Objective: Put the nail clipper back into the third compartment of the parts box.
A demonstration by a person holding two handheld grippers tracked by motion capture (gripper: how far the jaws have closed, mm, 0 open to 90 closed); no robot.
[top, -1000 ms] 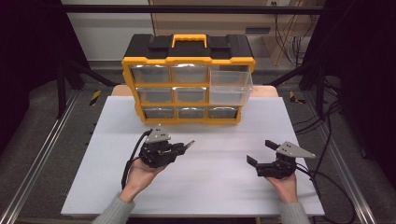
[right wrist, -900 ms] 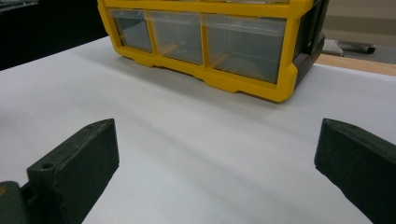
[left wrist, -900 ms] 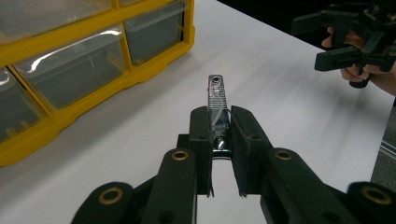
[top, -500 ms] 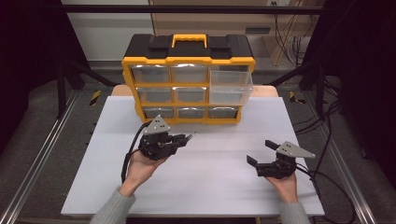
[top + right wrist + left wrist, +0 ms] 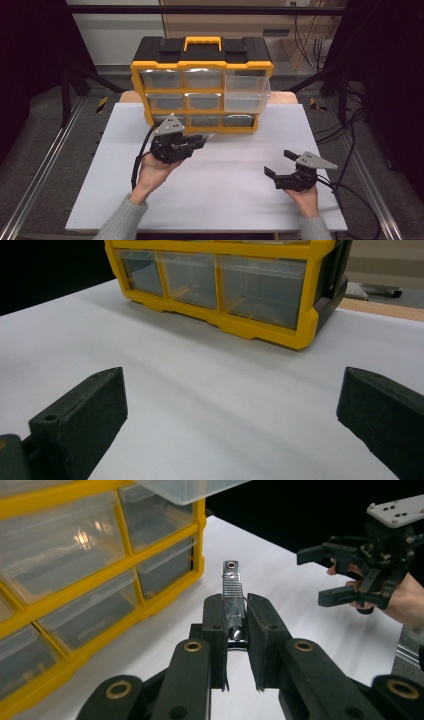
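A yellow and black drawer organizer stands at the back of the white table, with clear drawers. Its right-hand drawer in the upper rows is pulled out. My left gripper hovers just in front of the bottom row, shut on a small shiny metal clipper-like piece whose tip points right. My right gripper rests low over the table at the front right, open, with nothing between its jaws. It also shows in the left gripper view.
The white table top is bare between the two hands. Cables trail from both grippers. Dark frame rails run along both sides of the table, and the organizer blocks the back.
My left gripper has moved a little toward the organizer's bottom drawers, still holding the metal piece. The right gripper has stayed put.
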